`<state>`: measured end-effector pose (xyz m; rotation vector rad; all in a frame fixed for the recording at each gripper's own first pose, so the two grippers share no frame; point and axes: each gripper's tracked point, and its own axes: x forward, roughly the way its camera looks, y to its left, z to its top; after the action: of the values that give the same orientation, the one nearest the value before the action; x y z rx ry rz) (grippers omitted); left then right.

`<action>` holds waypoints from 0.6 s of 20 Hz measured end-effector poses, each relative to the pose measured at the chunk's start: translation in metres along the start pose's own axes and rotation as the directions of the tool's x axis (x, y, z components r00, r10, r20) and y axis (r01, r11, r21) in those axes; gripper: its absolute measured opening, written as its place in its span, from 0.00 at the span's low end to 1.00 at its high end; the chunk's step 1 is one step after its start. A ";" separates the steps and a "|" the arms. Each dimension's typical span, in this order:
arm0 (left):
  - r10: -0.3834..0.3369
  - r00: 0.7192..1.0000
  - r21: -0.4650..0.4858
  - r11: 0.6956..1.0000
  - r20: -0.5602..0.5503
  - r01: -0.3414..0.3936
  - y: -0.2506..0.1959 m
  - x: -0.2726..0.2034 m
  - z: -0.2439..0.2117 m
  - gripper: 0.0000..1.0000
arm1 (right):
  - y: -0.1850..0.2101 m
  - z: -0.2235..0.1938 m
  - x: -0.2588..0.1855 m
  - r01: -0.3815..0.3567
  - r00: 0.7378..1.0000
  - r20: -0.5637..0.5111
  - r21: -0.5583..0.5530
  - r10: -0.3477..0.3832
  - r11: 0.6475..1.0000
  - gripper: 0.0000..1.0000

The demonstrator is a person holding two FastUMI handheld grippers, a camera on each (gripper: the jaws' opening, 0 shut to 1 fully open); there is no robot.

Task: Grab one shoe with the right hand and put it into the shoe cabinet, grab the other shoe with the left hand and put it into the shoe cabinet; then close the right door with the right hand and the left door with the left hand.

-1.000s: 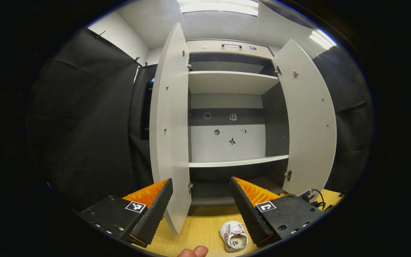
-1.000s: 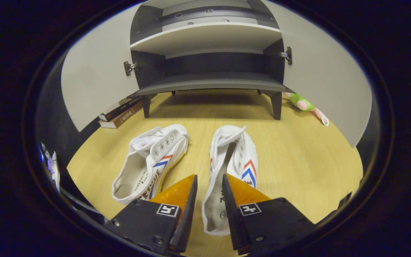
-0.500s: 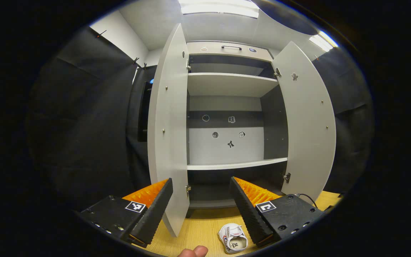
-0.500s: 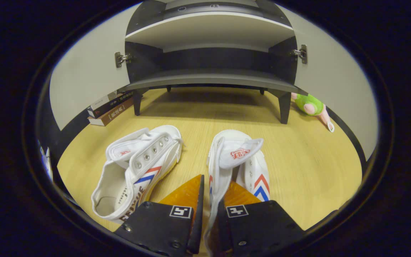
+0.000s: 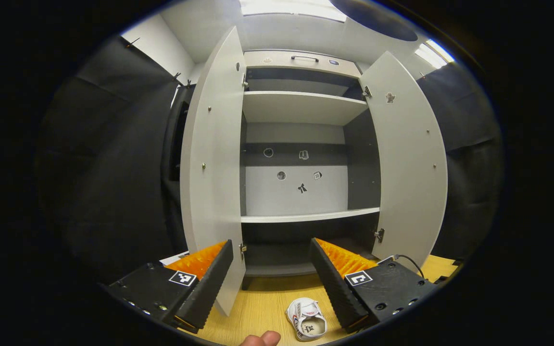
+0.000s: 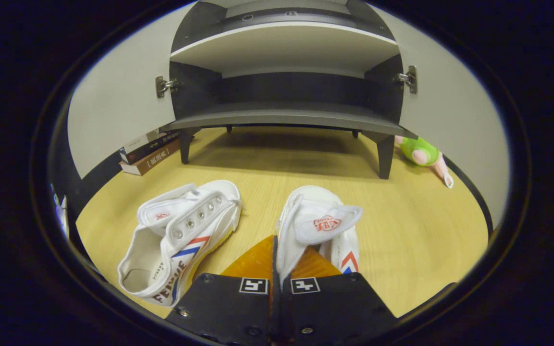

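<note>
Right gripper (image 6: 277, 240): my fingers pinch the right shoe's (image 6: 318, 226) side wall, it seems.
Left gripper (image 5: 271, 269): spread, empty, facing the cabinet (image 5: 301, 108).
Other shoe (image 6: 178, 240): lower left, on the surface (image 6: 416, 230).

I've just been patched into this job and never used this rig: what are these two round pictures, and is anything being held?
A person carries two handheld two-finger grippers, each with a camera looking along its fingers. The left gripper view sits high, facing the tall grey shoe cabinet with both doors open; the left gripper is open and holds nothing. The right gripper view sits low over the light wooden floor. There the right gripper is shut on the side wall of the right-hand white canvas shoe. The other white canvas shoe lies beside it, untouched.
</note>
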<state>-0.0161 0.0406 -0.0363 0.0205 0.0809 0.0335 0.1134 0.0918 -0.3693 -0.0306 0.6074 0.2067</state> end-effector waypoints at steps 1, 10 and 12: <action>-0.001 1.000 0.005 1.000 -0.001 0.001 -0.001 0.001 -0.001 0.96 | -0.003 0.007 -0.006 0.009 1.000 0.018 -0.011 -0.009 1.000 0.04; -0.027 1.000 -0.009 1.000 0.014 0.027 -0.023 0.006 -0.006 0.96 | 0.014 0.142 -0.116 -0.035 0.954 0.289 -0.151 0.078 0.988 0.04; -0.038 0.999 -0.023 0.999 0.015 0.039 -0.030 0.006 -0.006 0.96 | 0.018 0.183 -0.142 -0.038 0.934 0.344 -0.181 0.099 0.983 0.04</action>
<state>-0.0100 0.0113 -0.0437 -0.0039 0.0660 -0.0043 0.0988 0.0999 -0.1377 -0.1365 0.2314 0.3243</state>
